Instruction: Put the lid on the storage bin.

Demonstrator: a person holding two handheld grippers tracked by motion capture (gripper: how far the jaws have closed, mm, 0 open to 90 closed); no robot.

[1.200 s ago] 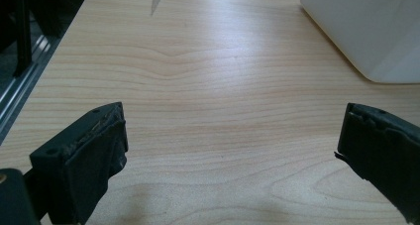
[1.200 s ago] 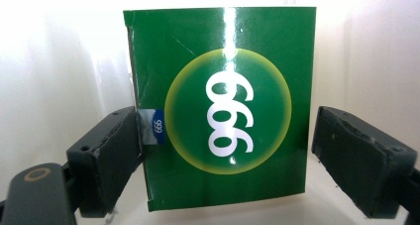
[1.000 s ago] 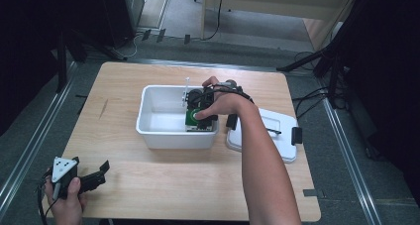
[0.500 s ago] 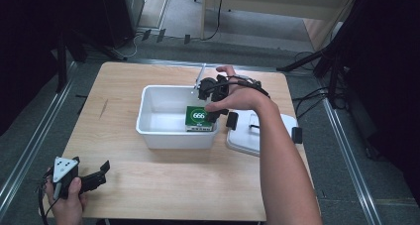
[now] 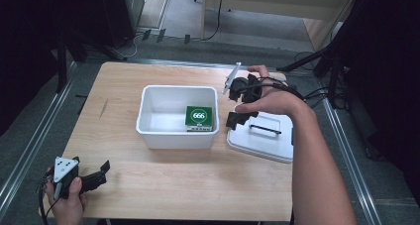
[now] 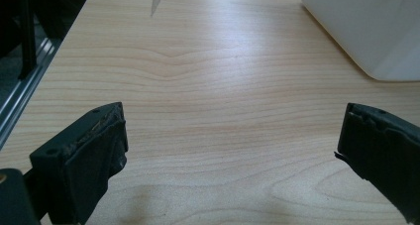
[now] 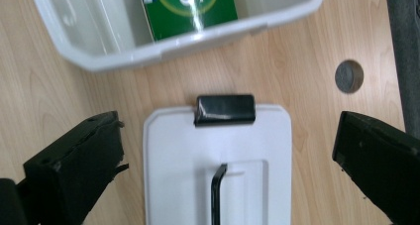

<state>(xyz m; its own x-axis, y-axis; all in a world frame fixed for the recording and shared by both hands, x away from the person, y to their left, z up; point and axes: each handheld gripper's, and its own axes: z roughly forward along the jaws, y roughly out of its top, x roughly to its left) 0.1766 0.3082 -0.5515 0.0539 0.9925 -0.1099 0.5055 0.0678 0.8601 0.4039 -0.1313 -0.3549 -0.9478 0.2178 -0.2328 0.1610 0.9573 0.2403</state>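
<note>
Green box (image 5: 199,118): half a second earlier it was held up at the near right corner of the white bin (image 5: 148,131) by the right gripper (image 5: 236,117); it is now released and seen lying inside the bin, at its right end against the near wall. The printed "666" face is turned up; its long axis cannot be told.

Right gripper: withdrawn to the right since then, now held over the white lid (image 5: 267,145) beside the bin. Jaws are spread wide with nothing between them; in the right gripper view the lid's black clip (image 7: 225,110) and handle (image 7: 216,193) lie between them, the box beyond.

Left gripper (image 5: 101,174): unchanged at the near left corner of the wooden table (image 5: 198,185), jaws wide apart, nothing held.
</note>
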